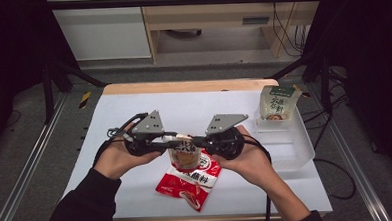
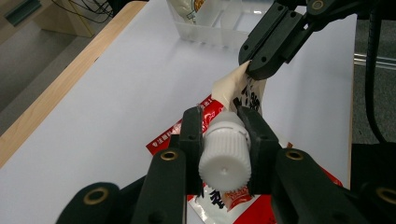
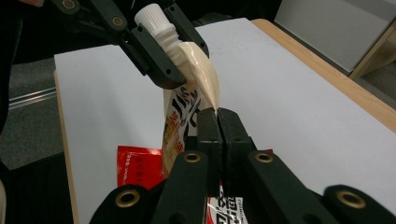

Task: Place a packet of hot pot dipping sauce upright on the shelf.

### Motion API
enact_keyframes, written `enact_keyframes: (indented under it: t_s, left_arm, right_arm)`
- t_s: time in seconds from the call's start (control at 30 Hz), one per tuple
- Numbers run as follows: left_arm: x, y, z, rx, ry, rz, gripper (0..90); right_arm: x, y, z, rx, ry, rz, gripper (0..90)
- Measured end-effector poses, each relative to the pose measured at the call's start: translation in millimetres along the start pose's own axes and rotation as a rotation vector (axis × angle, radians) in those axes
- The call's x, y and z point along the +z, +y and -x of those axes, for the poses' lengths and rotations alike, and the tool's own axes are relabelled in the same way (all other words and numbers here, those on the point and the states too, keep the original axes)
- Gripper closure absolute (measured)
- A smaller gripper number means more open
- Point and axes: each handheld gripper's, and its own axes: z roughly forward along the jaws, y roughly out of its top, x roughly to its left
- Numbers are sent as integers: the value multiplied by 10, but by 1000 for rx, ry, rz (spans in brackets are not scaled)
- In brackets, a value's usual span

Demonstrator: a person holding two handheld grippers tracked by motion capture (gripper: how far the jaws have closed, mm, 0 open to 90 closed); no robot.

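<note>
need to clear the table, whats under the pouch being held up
A red packet lies flat on the table below the spouted pouch. The pouch hides the packet's far end; anything beneath the packet is covered.

Bare table (image 1: 133, 105): left half and far edge are left open for passage. Right edge is blocked by the clear bin (image 1: 290, 146), a green-topped pouch (image 1: 278, 103) being propped at its far end. Near edge, centre, is taken up by the red packet (image 1: 189, 183); the near-right corner is left free.

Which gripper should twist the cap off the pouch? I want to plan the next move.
Probably the left gripper: its fingers already clamp the white cap, while the right gripper pinches the pouch edge, steadying it.
</note>
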Motion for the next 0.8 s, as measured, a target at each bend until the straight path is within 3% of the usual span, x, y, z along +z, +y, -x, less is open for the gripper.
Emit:
enact_keyframes:
  t_s: [0.1, 0.2, 0.37, 0.53, 0.63, 0.8]
  left_arm:
    - [9, 32, 5, 13, -5, -11, 730]
    - [29, 61, 26, 27, -9, -17, 731]
    - [59, 72, 45, 56, -5, -50, 731]
    - [70, 69, 52, 66, -8, -60, 731]
    - [76, 66, 52, 70, -12, -62, 732]
    - [79, 59, 38, 73, -13, -65, 732]
  right_arm:
    - [-11, -5, 4, -5, -4, -12, 875]
    - [-22, -6, 7, -24, -17, -31, 803]
    - [-46, -11, 12, -82, -37, -61, 534]
    - [-7, 32, -5, -187, -51, -134, 380]
    - [21, 90, 7, -241, -48, -182, 334]
    - [65, 169, 48, -262, -32, -234, 268]
